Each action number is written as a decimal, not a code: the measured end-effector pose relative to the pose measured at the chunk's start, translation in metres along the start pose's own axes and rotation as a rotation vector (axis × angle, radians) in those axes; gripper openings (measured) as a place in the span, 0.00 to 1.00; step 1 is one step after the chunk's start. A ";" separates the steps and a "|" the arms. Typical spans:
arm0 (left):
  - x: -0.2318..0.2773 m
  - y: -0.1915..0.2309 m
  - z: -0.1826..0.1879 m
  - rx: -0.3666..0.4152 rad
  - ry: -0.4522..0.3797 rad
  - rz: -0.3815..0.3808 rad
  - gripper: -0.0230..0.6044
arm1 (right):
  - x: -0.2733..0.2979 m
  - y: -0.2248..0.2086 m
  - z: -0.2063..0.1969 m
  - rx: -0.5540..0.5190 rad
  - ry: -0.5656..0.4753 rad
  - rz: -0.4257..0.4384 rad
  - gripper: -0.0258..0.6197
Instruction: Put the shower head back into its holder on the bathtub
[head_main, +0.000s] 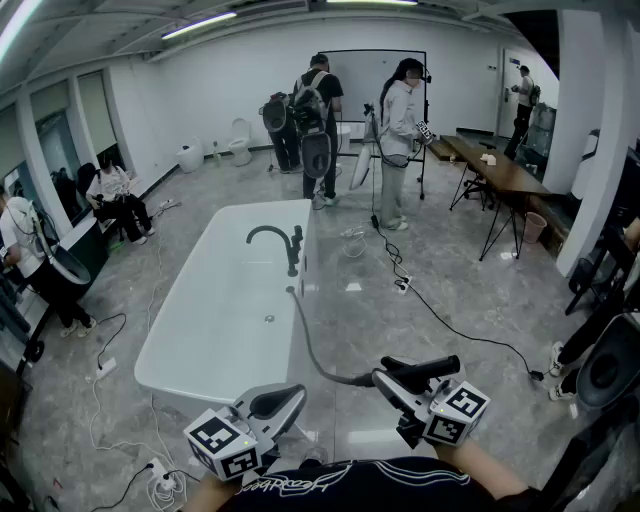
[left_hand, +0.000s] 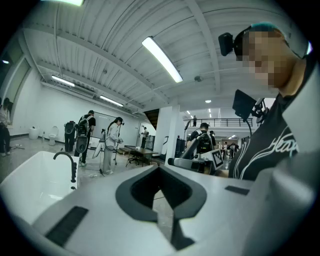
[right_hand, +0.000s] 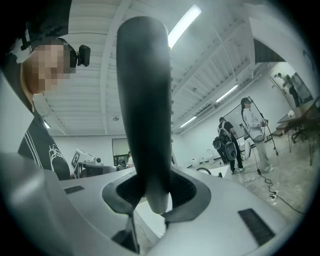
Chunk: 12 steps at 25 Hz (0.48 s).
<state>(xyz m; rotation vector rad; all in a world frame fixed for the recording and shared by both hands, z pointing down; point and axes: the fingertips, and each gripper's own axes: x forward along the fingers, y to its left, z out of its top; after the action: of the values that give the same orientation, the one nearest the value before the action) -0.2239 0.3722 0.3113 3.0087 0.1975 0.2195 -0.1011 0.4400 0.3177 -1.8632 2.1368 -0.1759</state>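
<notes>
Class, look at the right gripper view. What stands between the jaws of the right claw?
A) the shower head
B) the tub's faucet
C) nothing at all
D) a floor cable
A: the right claw is closed on the dark shower head, and in the head view its hose runs back to the bathtub.

White bathtub (head_main: 225, 300) on grey floor (head_main: 450, 270)
</notes>
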 end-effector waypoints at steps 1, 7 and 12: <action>0.002 -0.003 0.000 -0.001 0.000 -0.002 0.04 | -0.003 -0.001 0.001 -0.004 -0.002 -0.002 0.24; 0.014 -0.018 0.000 0.009 0.017 -0.017 0.04 | -0.018 -0.008 0.006 -0.002 -0.019 -0.021 0.24; 0.014 -0.015 -0.010 -0.006 0.037 -0.017 0.04 | -0.018 -0.013 0.000 0.015 -0.019 -0.027 0.24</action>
<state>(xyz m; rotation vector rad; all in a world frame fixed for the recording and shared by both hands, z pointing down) -0.2134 0.3895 0.3212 2.9979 0.2257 0.2745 -0.0866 0.4553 0.3238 -1.8786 2.0926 -0.1789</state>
